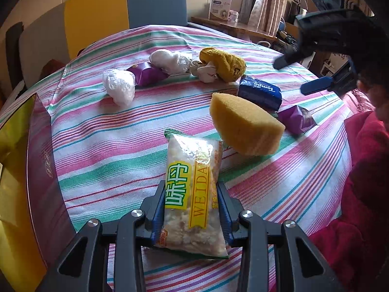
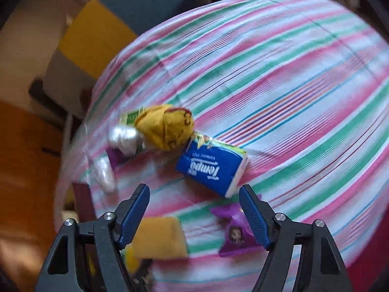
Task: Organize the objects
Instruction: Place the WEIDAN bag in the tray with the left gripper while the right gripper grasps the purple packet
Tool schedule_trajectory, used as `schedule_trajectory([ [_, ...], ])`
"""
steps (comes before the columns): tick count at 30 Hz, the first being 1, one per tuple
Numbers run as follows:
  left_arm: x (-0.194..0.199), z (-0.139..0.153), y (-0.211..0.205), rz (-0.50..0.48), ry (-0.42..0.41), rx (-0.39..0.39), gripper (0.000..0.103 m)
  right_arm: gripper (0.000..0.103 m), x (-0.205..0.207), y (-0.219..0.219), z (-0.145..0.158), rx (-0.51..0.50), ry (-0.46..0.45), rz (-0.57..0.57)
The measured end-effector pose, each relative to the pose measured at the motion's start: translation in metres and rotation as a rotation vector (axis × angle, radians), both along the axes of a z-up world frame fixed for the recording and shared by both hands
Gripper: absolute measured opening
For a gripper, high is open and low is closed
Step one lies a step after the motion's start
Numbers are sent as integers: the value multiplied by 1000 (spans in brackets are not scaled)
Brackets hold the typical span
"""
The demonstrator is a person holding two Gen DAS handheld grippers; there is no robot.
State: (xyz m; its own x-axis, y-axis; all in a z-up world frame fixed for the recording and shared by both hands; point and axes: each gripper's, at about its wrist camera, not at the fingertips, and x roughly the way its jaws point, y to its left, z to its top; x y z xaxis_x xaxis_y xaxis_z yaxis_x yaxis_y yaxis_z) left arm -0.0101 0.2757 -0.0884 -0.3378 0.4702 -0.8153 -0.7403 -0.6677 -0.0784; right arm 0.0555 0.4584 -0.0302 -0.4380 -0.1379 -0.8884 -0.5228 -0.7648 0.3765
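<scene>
While left tool (image 1: 192, 209) grips snack packet (image 1: 192, 194), right tool (image 2: 194, 209) gapes empty

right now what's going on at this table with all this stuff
A person is sorting small items on a striped tablecloth with two handheld grippers. The left gripper is shut on a snack packet, held above the cloth. The right gripper is open and empty, above a blue tissue pack, a yellow sponge and a purple wrapper. A yellow cloth and white plastic bundles lie farther back.
</scene>
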Motion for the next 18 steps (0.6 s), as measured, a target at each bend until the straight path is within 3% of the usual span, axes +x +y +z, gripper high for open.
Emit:
schedule_trajectory([
  [4, 1, 0, 0, 4, 0, 3, 38, 73, -5, -26, -2, 239, -201, 199],
  [6, 2, 0, -1, 2, 4, 3, 38, 70, -5, -32, -13, 285, -267, 238],
  [10, 1, 0, -2, 0, -4, 5, 38, 53, -8, -30, -38, 291, -345, 270],
  [11, 1, 0, -2, 0, -1, 4, 38, 37, -8, -30, -46, 304, -363, 279],
  [12, 1, 1, -2, 0, 2, 4, 38, 33, -7, -28, -54, 289, -389, 279],
  [18, 2, 4, -4, 10, -4, 3, 37, 32, 2, -11, -54, 189, -327, 245],
])
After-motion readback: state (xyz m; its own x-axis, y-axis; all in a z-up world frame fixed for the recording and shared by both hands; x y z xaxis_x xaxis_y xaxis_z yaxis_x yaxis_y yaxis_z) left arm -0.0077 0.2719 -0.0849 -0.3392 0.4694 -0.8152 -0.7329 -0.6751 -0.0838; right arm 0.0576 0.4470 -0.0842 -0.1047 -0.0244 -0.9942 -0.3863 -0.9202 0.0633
